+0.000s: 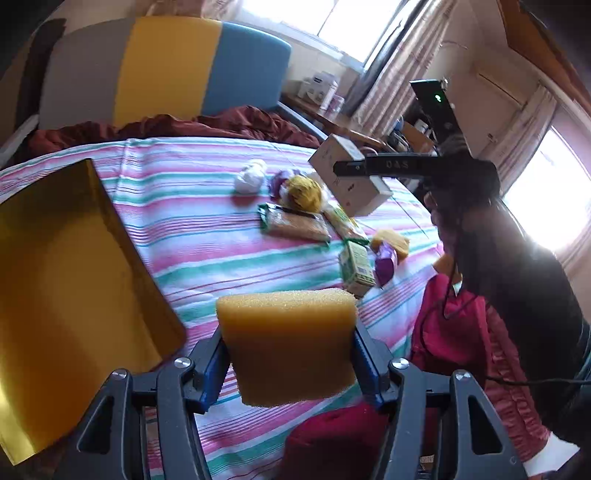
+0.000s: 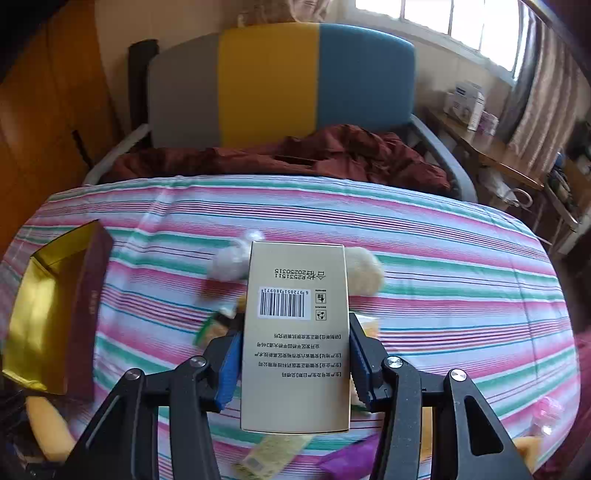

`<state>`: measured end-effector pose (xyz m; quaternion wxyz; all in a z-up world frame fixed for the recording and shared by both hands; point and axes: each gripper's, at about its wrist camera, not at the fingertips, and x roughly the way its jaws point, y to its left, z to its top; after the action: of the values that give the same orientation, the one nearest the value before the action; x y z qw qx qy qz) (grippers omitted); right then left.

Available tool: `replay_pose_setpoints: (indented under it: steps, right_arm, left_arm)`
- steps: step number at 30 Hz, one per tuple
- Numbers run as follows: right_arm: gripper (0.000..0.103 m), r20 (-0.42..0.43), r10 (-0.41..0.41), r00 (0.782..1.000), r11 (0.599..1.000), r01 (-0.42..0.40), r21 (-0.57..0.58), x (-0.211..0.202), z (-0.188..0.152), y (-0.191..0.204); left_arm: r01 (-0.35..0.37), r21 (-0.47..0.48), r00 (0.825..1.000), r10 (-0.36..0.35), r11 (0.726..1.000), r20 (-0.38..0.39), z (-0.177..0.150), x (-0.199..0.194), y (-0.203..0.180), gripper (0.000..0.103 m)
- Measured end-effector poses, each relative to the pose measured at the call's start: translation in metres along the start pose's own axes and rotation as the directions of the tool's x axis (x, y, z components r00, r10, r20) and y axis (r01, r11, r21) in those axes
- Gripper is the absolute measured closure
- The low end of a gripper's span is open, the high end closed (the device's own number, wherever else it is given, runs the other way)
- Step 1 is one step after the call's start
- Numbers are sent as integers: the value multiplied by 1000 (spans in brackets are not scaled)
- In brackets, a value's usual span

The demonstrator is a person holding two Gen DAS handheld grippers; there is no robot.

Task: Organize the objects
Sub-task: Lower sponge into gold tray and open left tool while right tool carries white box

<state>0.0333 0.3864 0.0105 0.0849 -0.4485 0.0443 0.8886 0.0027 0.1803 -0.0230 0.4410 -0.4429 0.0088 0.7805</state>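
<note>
Across the striped bedsheet [image 2: 424, 236] we see pink, teal and white bands running wide, with a rumpled maroon blanket [image 2: 295, 155] bunched under a grey, yellow and blue headboard [image 2: 273, 81]. Our left gripper [image 1: 290, 354] has its fingers clamped on a yellow sponge [image 1: 288, 339], lifted above the bed. Our right gripper [image 2: 295, 362] has its fingers clamped on a beige carton [image 2: 297, 332], barcode side up, also held above the bed. At the left edge of the bed sits an open gold-lined box [image 2: 51, 310]. Loose items lie mid-bed: a noodle packet [image 1: 295, 225], a yellow yarn ball [image 1: 304, 192], a green carton [image 1: 356, 266]. Curtained windows [image 2: 461, 22] light a cluttered side desk [image 2: 487, 151].
</note>
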Motion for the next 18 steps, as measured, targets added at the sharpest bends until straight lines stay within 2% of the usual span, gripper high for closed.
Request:
replay_pose_setpoints:
  steps: [5,9,13,16,18]
  right_arm:
    - [52,-36,161,986,982,-164,-96,15,-20,85]
    - [52,-91,181,979,969,-193,-152,43,-41,133]
    - [53,-123,149,981,968,-170,-184,69,-55,146]
    - [53,-112,160,981,967,-178,-183,69,-57,142]
    - [53,-106,168,980,965,-185,-183,70,-57,138]
  left_arm:
    - [-62,-65,996,66,996,56,-3,-33,29,43]
    - [-150,-113,983,160,982,87,-8,-58,56,43]
    - [-285,-185,948,305,941,87,-12,-84,100,43]
    - [-368,-263,917,394,892,52,-7,-96,140,43]
    - [-397,-321,904,426,860,25,-5,-99,168,43]
